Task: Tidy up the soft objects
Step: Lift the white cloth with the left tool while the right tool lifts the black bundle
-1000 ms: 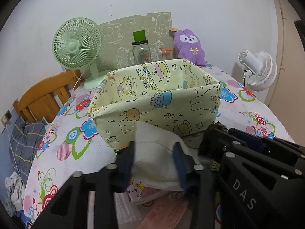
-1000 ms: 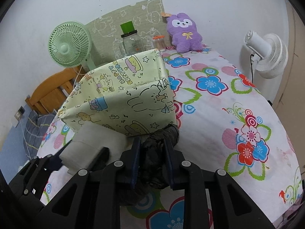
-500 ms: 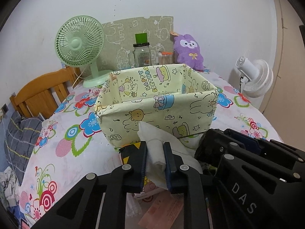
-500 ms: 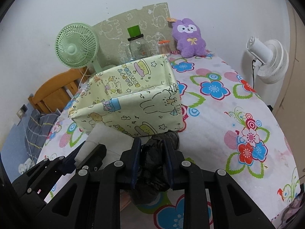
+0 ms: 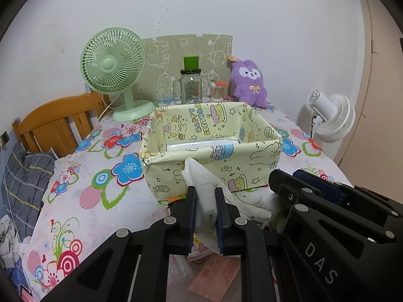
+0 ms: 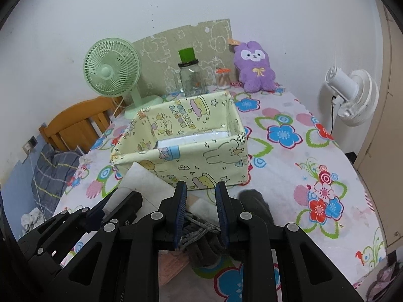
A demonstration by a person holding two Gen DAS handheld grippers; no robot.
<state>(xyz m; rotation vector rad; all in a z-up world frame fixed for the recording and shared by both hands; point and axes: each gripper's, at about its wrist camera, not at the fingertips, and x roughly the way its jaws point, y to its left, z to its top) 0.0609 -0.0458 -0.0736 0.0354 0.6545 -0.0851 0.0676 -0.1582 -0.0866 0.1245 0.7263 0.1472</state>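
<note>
Listing, largest first, what you had before you:
Table: floral cloth (image 6: 289, 171) covered it, and every item below stood on it or hung over it.
Storage box: yellow cartoon-print fabric box (image 5: 216, 151) sat mid-table, open-topped, with a flat white packet (image 5: 201, 146) lying inside on the bottom.
Fans: green desk fan (image 5: 113, 65) stood behind the box to your left; white fan (image 6: 352, 95) stood beyond the table's right edge.
Plush: purple rabbit toy (image 6: 254, 68) leaned at the back wall, well apart from the box.
Jar: glass jar (image 5: 190, 85) with a green cap stood behind the box.
White cloth: folded white fabric (image 5: 205, 196) was raised just in front of the box's near wall.
Left gripper: your left claw (image 5: 205, 201) was clamped on the white cloth.
Dark garment: grey-black knit item (image 6: 201, 241) lay on the table under your right claw.
Right gripper: your right claw (image 6: 201, 196) stood parted, gripping nothing, above the dark garment.
</note>
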